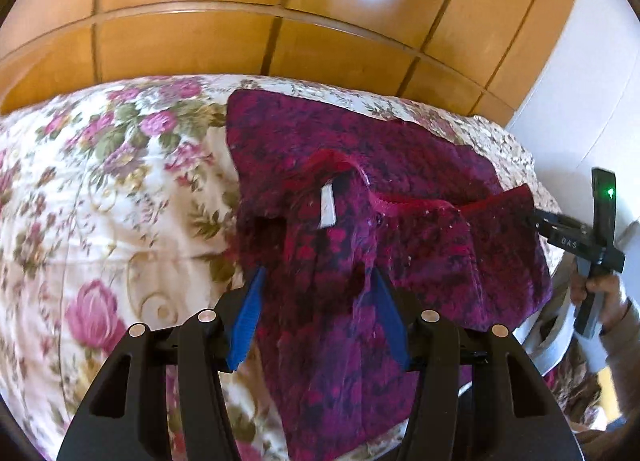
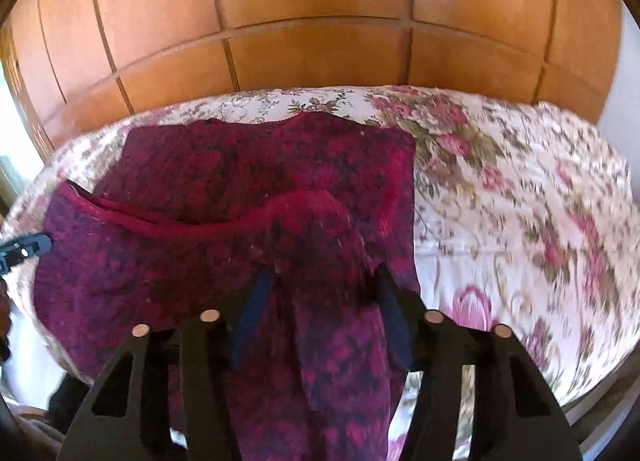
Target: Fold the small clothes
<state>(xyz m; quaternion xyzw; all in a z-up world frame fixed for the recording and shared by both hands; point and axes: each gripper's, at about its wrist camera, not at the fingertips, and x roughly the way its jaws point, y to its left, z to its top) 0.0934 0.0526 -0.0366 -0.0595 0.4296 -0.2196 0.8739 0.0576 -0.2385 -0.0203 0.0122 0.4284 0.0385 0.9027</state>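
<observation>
A magenta and dark purple patterned garment (image 1: pixel 400 165) with a red hem and a white label (image 1: pixel 327 207) lies partly folded on the flowered bedspread (image 1: pixel 100 189). My left gripper (image 1: pixel 316 281) stands over its near edge. The blue fingers (image 1: pixel 246 317) are spread wide, loose cloth lies between them and covers the tips, and the pads do not pinch it. My right gripper (image 2: pixel 320 285) stands the same way over the garment (image 2: pixel 200 181), jaws apart. The left wrist view shows the right gripper (image 1: pixel 538 221) at the garment's right corner. The left gripper (image 2: pixel 24 249) touches the left corner in the right wrist view.
A glossy wooden panelled wall (image 1: pixel 280 21) rises right behind the bed. A white wall (image 1: pixel 580 101) stands to the right. The person's hand and sleeve (image 1: pixel 612 301) hold the right gripper past the bed's right edge. Bare bedspread (image 2: pixel 520 201) spreads to the right of the garment.
</observation>
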